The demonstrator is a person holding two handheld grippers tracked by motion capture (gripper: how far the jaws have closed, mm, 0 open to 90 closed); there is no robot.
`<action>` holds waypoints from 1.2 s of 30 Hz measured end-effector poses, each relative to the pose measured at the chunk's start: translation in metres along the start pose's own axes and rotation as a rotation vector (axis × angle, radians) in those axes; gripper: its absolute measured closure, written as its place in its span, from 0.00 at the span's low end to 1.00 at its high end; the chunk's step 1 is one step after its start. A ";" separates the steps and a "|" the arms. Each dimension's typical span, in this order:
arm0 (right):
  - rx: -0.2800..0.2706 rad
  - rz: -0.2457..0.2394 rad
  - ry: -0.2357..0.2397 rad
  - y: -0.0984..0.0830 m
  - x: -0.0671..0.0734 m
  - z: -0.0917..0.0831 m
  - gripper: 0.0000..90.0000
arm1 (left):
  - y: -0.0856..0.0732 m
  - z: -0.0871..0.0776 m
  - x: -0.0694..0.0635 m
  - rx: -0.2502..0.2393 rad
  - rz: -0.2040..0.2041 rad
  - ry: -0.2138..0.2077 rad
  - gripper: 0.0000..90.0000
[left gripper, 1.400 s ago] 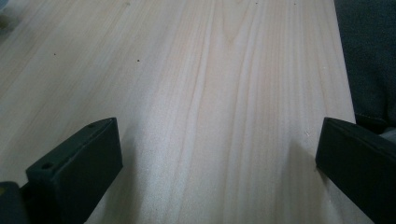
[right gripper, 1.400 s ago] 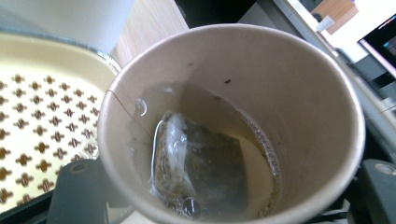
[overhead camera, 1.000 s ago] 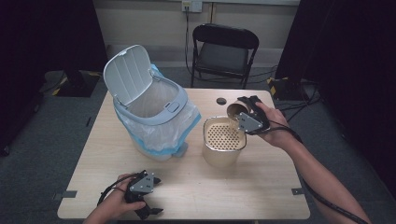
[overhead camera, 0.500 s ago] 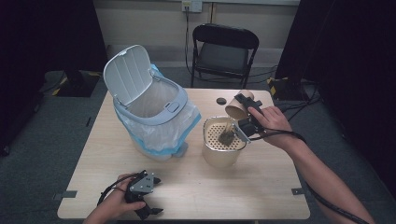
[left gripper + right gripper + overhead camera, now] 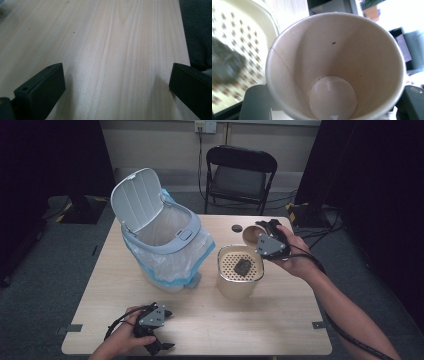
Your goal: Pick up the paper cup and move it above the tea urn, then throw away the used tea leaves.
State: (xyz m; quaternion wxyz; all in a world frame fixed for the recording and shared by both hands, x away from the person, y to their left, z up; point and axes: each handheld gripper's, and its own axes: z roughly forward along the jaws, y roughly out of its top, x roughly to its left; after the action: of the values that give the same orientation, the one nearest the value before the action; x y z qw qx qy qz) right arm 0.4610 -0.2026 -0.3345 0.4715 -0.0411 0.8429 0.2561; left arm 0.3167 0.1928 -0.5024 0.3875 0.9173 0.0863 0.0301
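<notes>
Left gripper: resting near the front edge of the pale wooden table, jaws standing wide apart, gripping nothing.

White lidded bin with blue-edged plastic liner: standing at the table's left, lid tipped up and open.

Cream round container with perforated strainer insert: sitting mid-table, just beside the bin.

Dark wet clump: lying on the strainer holes, blurred in the right gripper view.

Right gripper: hovering at the container's far right rim, jaws clamping narrow on the cup.

Beige paper cup: tilting on its side toward the strainer, inside showing bare.

Small black round lid: lying behind the container.

Black folding chair: standing beyond the table.
</notes>
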 end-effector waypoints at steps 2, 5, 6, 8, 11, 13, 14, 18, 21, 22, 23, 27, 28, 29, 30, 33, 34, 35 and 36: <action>-0.005 0.135 0.069 -0.004 -0.006 0.002 0.32 | 0.000 0.000 0.000 0.000 0.000 0.000 0.00; -0.023 0.299 0.139 -0.011 -0.013 0.006 0.32 | 0.000 0.000 0.000 0.000 0.001 0.001 0.00; -0.022 0.348 0.155 -0.013 -0.015 0.007 0.32 | 0.000 0.000 0.000 -0.001 0.001 0.001 0.00; -0.030 0.461 0.210 -0.019 -0.019 0.011 0.32 | 0.000 0.000 0.000 0.001 0.000 0.002 0.00; -0.038 0.608 0.268 -0.027 -0.024 0.016 0.31 | 0.000 0.000 0.000 0.002 0.000 0.002 0.00; -0.054 0.665 0.290 -0.030 -0.027 0.017 0.31 | 0.000 0.000 0.000 0.002 0.001 0.002 0.00; -0.056 0.678 0.287 -0.030 -0.029 0.017 0.31 | 0.000 0.000 0.000 0.002 0.004 0.005 0.00; -0.052 0.710 0.302 -0.030 -0.031 0.019 0.31 | 0.000 0.000 0.000 0.002 0.004 0.005 0.00; -0.047 0.721 0.325 -0.029 -0.031 0.022 0.31 | 0.000 0.000 0.000 0.002 0.004 0.006 0.00; -0.048 0.727 0.330 -0.028 -0.030 0.022 0.31 | 0.000 0.000 0.000 0.002 0.004 0.006 0.00; -0.053 0.736 0.339 -0.027 -0.030 0.023 0.31 | 0.000 0.000 0.000 0.002 0.003 0.006 0.00; -0.064 0.751 0.356 -0.023 -0.032 0.024 0.31 | 0.000 0.000 0.000 0.002 0.003 0.005 0.00; -0.067 0.752 0.356 -0.023 -0.032 0.024 0.31 | 0.000 0.000 0.000 0.003 0.002 0.005 0.00; -0.072 0.759 0.366 -0.022 -0.033 0.025 0.31 | 0.000 0.000 0.000 0.003 0.002 0.005 0.00; -0.076 0.762 0.371 -0.021 -0.033 0.025 0.31 | 0.000 -0.001 0.000 0.008 0.004 0.006 0.00; -0.072 0.749 0.378 -0.018 -0.035 0.025 0.31 | 0.001 -0.001 0.000 0.012 0.005 0.004 0.00; -0.068 0.742 0.380 -0.017 -0.035 0.024 0.31 | 0.001 -0.001 0.000 0.012 0.005 0.004 0.00; -0.069 0.743 0.387 -0.016 -0.036 0.025 0.31 | 0.001 -0.002 0.000 0.022 0.004 0.003 0.00; -0.072 0.746 0.391 -0.015 -0.036 0.025 0.31 | 0.001 -0.002 0.000 0.022 0.005 0.004 0.00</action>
State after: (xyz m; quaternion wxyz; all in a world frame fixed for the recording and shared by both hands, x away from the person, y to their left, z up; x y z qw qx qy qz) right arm 0.5050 -0.2100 -0.3215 0.1760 0.2026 0.8640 0.4259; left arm 0.3167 0.1933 -0.5006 0.3773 0.9216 0.0852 0.0320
